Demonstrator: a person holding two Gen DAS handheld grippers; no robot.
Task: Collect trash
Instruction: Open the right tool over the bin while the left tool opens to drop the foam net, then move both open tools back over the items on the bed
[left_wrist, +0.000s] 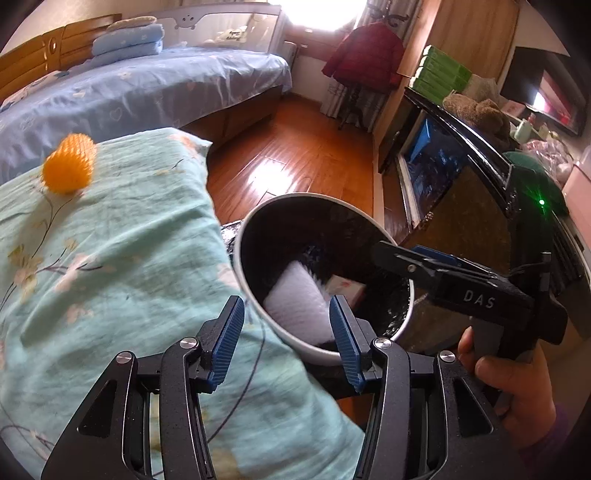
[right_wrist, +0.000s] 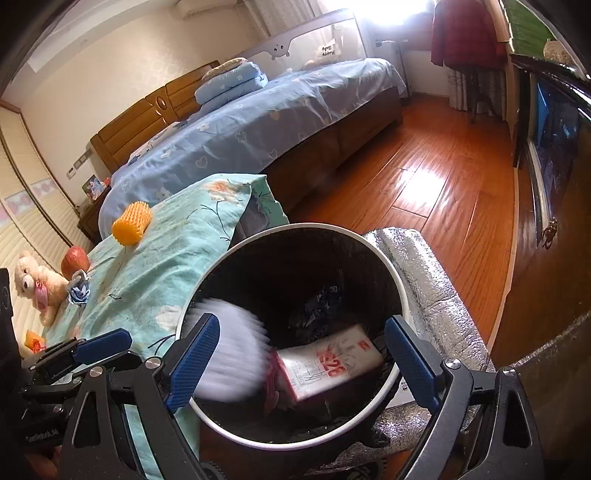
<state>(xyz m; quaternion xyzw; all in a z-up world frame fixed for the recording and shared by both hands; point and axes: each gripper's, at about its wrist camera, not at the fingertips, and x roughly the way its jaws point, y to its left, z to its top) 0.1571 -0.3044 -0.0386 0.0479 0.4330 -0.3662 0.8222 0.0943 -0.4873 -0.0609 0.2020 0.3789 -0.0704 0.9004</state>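
Orange roller on floral cloth beside bin

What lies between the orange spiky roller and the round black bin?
Only the teal flowered cloth lies between the orange spiky roller and the round black bin; the right wrist view shows it.

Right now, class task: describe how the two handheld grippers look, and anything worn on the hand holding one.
Left gripper: matte black linked metal arms with silver round bolts and two ribbed blue finger pads. Right gripper: the same black frame, silver bolts and textured blue pads; seen from the left camera, its black body carries white letters "DAS". The hand holding it shows a purple sleeve cuff at the wrist.
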